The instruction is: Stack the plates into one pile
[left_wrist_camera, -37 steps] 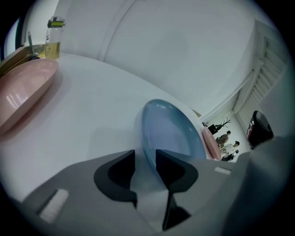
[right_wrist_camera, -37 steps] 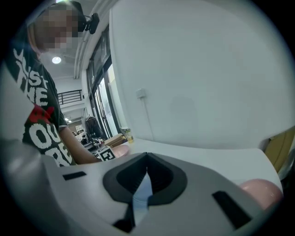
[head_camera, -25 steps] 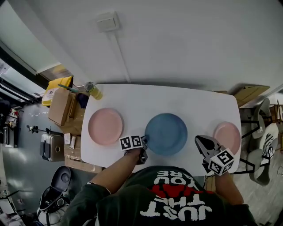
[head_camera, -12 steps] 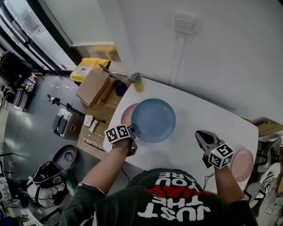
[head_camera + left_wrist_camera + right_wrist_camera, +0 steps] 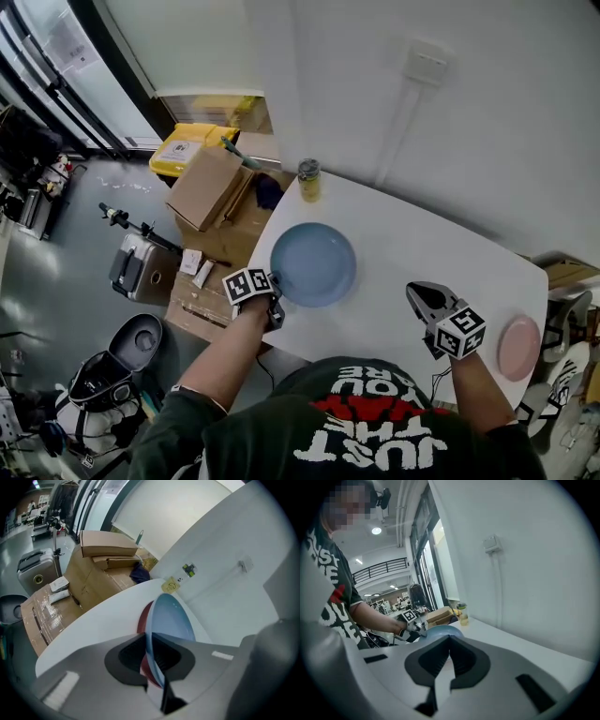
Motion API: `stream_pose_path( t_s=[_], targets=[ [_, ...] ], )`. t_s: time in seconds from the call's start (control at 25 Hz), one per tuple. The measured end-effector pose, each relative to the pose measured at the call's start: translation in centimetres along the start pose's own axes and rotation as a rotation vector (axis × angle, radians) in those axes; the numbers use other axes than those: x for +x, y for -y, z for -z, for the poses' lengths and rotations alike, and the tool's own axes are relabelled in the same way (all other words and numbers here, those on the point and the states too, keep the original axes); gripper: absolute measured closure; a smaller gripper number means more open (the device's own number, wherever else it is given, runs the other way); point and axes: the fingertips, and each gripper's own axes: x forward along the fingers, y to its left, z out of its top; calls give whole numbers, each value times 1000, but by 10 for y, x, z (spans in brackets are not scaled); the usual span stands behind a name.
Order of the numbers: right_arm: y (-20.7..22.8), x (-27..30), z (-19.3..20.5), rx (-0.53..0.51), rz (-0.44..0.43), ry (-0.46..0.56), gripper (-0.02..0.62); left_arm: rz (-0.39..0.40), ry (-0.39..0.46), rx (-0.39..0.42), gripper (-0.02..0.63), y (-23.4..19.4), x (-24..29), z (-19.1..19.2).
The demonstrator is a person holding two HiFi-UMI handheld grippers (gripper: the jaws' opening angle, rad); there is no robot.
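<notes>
A blue plate (image 5: 314, 264) sits over the large pink plate at the left end of the white table (image 5: 422, 248). The head view hides that pink plate. In the left gripper view its rim (image 5: 143, 619) shows just under the blue plate (image 5: 172, 616). My left gripper (image 5: 277, 299) is shut on the blue plate's near rim, which runs between its jaws (image 5: 152, 657). A small pink plate (image 5: 518, 347) lies at the table's right end. My right gripper (image 5: 415, 294) hangs shut and empty over the table's near right part, short of the small plate.
A yellow-green can (image 5: 308, 180) stands at the table's far left corner. Cardboard boxes (image 5: 208, 186) and a suitcase (image 5: 139, 267) sit on the floor beyond the left end. The wall (image 5: 469, 141) runs close behind the table.
My left gripper carried the blue plate from the table's middle leftwards until it covered the large pink plate. The right gripper drifted left, away from the small pink plate. The head view swung left.
</notes>
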Motion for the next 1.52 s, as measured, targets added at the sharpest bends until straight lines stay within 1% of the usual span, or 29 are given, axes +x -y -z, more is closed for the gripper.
stream_pose_path(
  t_s=[0.08,0.12,0.2,0.28,0.32,0.4,0.52,0.6,0.72,0.8,0.84,0.96,1.0,1.08,1.2,1.36,1.44,1.52],
  targets=[
    [-3,-5,2,10,29,-5,589,-5,-45,75,574,0,4,1],
    [-5,-9,3,13,41,-6,589,-6,-72,125,555,2,6,2],
    [-11,-15,5,14,61,-4,589,-6,-120,213,443,5,7,6],
    [-15,-23,8,16,73,0,589,-19,-126,265,390,5,5,7],
    [-17,-27,10,17,77,3,589,-24,-107,277,376,5,1,4],
    [-18,-36,12,19,81,15,589,-12,-30,282,373,8,-12,-3],
    [-18,-54,16,24,82,46,589,59,108,286,374,20,-46,-6],
    [-21,-69,20,29,74,74,589,118,171,313,374,31,-75,8],
    [-32,-93,30,41,36,107,589,184,225,359,377,45,-118,45],
    [-42,-110,42,51,2,123,589,226,263,375,390,57,-146,75],
    [-45,-119,48,54,-11,130,589,245,283,380,416,65,-158,89],
    [-48,-141,71,86,-20,150,589,281,321,408,556,87,-185,131],
    [-50,-147,78,108,-20,157,589,289,322,427,590,91,-195,143],
    [-56,-152,90,147,-21,174,589,310,323,480,598,99,-215,156],
    [-68,-150,92,158,-25,202,589,343,346,538,598,104,-238,152],
    [-91,-139,77,110,-7,236,589,384,379,572,598,101,-251,129],
    [-105,-126,70,94,16,243,589,420,377,613,598,95,-255,116],
    [-119,-106,62,87,47,246,589,467,366,673,598,84,-260,101]
  ],
)
